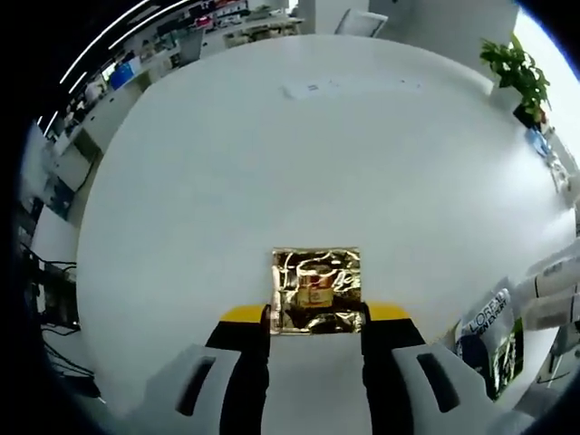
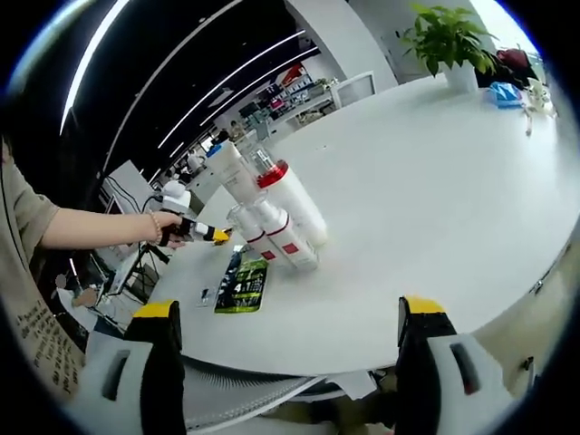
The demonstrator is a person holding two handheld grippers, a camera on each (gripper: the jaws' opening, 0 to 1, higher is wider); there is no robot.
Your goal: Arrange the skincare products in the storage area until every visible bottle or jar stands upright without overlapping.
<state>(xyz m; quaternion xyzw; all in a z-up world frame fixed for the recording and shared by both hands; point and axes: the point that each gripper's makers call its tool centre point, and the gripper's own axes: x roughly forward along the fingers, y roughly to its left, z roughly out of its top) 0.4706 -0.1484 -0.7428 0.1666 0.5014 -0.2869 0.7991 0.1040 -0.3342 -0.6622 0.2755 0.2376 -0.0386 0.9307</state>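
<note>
A shiny gold box (image 1: 315, 288) sits low on the white table (image 1: 299, 154), and my left gripper (image 1: 315, 314) is shut on it, one yellow-tipped jaw pressed to each side. To its right lie a black-and-green L'Oreal sachet (image 1: 490, 342) and white bottles (image 1: 553, 283) at the view's edge. In the right gripper view a cluster of white bottles with red caps and labels (image 2: 283, 217) stands together, leaning in this tilted view, with the sachet (image 2: 243, 285) flat in front. My right gripper (image 2: 288, 313) is open and holds nothing, short of the table edge. A person's hand holds the left gripper (image 2: 216, 234) behind the bottles.
A potted plant (image 2: 449, 38) and a blue item (image 2: 506, 94) stand at the far side of the round table (image 2: 435, 172). Wide bare tabletop spreads beyond the gold box. Desks and shelves (image 1: 136, 68) fill the room behind. The person's arm (image 2: 100, 227) reaches in from the left.
</note>
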